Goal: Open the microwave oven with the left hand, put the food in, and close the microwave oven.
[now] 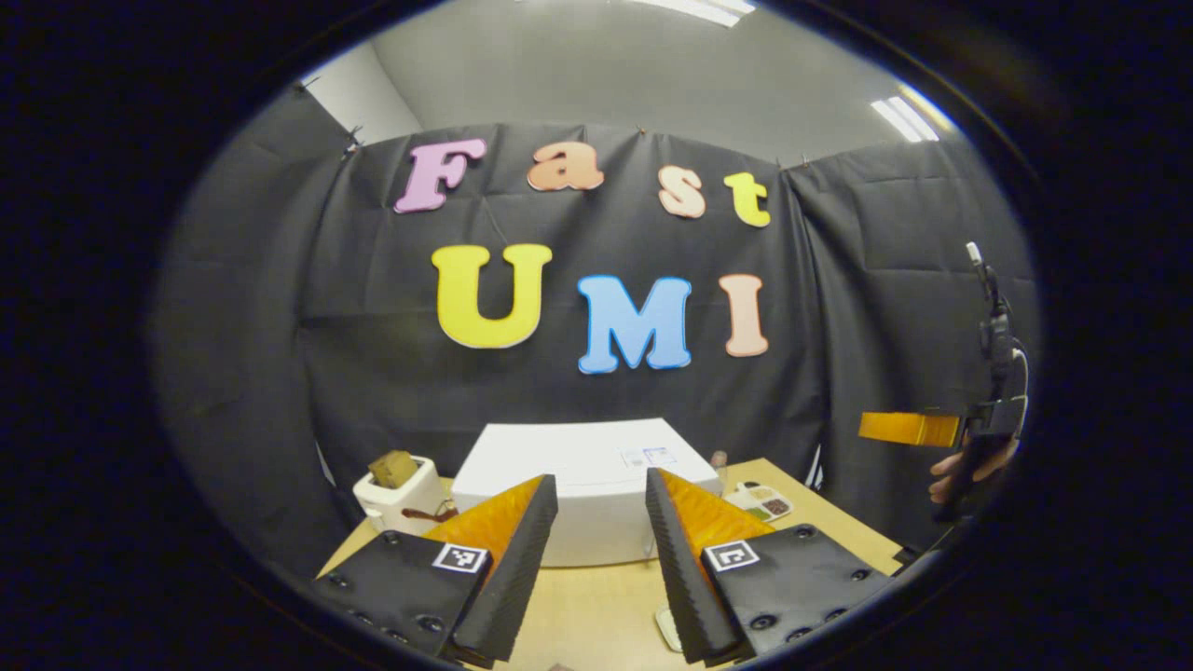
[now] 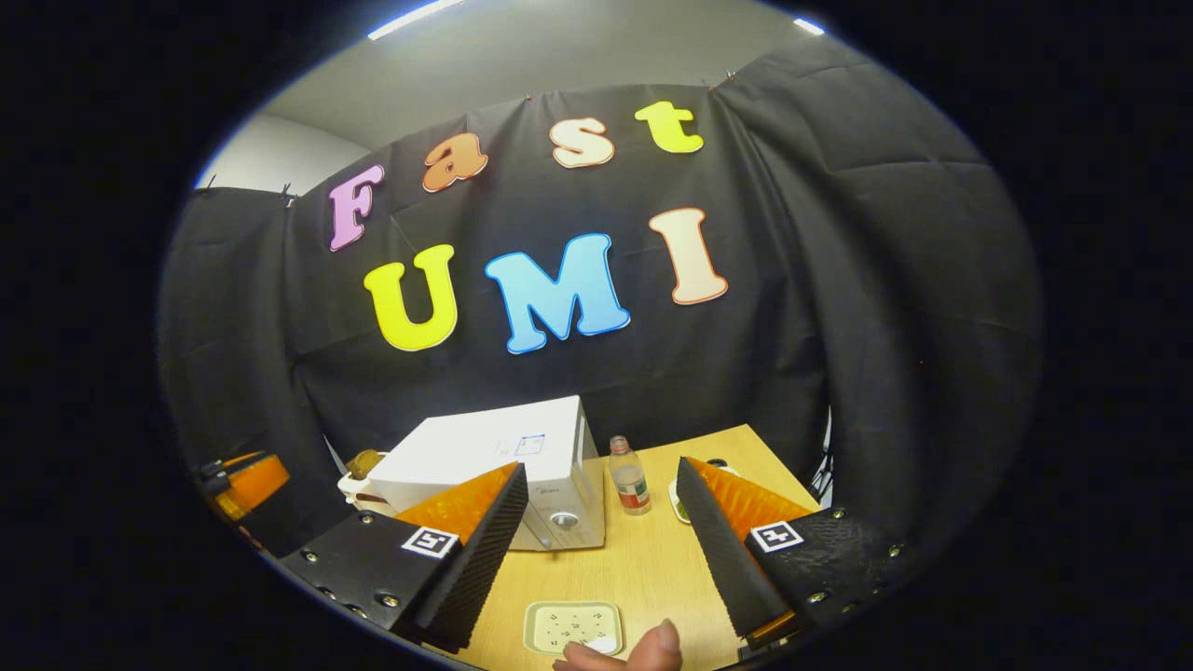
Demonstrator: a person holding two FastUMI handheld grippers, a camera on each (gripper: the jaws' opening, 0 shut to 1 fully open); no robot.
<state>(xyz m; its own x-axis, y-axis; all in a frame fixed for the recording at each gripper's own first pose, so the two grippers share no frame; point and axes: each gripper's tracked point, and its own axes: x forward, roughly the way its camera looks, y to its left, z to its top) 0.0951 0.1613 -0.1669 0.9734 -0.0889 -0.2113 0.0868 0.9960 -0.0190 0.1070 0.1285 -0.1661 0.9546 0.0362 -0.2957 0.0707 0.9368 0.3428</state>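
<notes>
Both grippers hang above the surface [image 2: 652,559], left gripper [image 1: 601,522] and right gripper [image 2: 601,508] each spread wide, holding nothing. The microwave [image 1: 578,475] sits closed

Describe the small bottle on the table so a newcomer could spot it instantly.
Start at the white microwave oven on the wooden table. In the right gripper view, the bottle stands upright just to the right of it, near its control knob. It is the one clear, tall item there, with a red label band; its neighbours are flat dishes.
</notes>
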